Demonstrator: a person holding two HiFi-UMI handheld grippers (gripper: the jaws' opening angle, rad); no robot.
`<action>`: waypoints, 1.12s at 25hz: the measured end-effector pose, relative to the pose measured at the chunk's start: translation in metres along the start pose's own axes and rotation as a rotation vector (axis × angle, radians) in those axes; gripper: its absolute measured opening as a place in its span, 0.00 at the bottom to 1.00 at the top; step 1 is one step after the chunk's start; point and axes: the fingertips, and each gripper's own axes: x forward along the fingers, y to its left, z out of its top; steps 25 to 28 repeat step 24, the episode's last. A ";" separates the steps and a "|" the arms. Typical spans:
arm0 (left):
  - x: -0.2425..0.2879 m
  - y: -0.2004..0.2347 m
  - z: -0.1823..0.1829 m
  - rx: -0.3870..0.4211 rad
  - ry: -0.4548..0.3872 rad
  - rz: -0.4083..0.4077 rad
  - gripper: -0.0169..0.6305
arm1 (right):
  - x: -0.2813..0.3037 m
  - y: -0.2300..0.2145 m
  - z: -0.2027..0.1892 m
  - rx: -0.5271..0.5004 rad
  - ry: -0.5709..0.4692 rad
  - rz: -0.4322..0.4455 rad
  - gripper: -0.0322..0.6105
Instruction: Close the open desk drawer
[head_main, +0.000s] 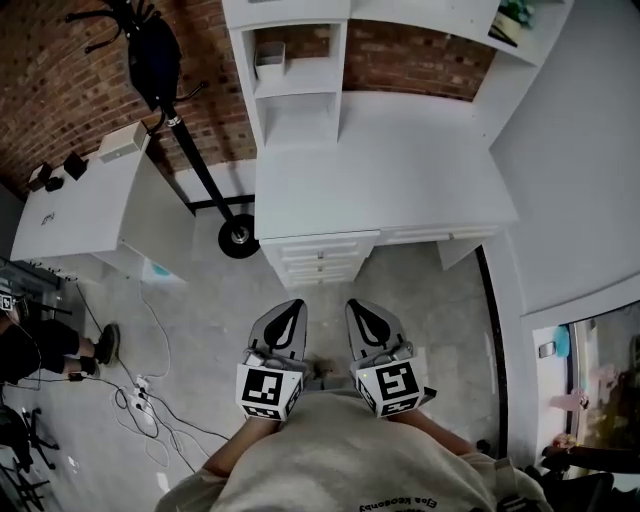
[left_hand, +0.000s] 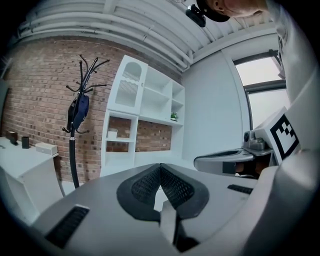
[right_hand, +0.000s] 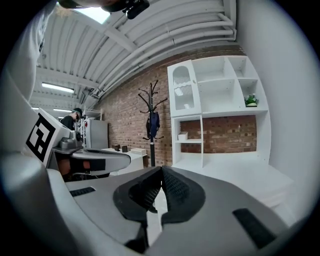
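Observation:
The white desk (head_main: 400, 180) with its shelf unit (head_main: 295, 75) stands ahead of me in the head view. A stack of drawers (head_main: 320, 260) shows under its front edge, the fronts stepped out slightly; how far any one stands out I cannot tell. My left gripper (head_main: 290, 312) and right gripper (head_main: 362, 310) are held side by side close to my body, over the floor and short of the drawers. Both are shut with nothing between the jaws. Their tips meet in the left gripper view (left_hand: 160, 166) and in the right gripper view (right_hand: 161, 170). The shelf unit (left_hand: 145, 110) (right_hand: 215, 100) shows beyond them.
A coat stand (head_main: 190, 150) carrying a dark bag (head_main: 152, 50) stands left of the desk, its round base (head_main: 239, 236) on the floor. Another white table (head_main: 80, 205) lies further left. Cables and a power strip (head_main: 140, 405) cross the floor at left, near a person's shoe (head_main: 106, 343). A white wall (head_main: 580, 150) bounds the right.

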 end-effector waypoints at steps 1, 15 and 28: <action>-0.007 0.000 -0.002 -0.001 0.002 0.004 0.05 | -0.003 0.006 -0.003 -0.011 0.012 0.006 0.10; -0.034 -0.003 0.005 0.044 -0.039 -0.046 0.05 | -0.016 0.021 0.015 -0.051 -0.066 -0.033 0.10; -0.027 -0.014 0.006 0.057 -0.054 -0.035 0.05 | -0.026 0.003 0.008 -0.036 -0.080 -0.043 0.10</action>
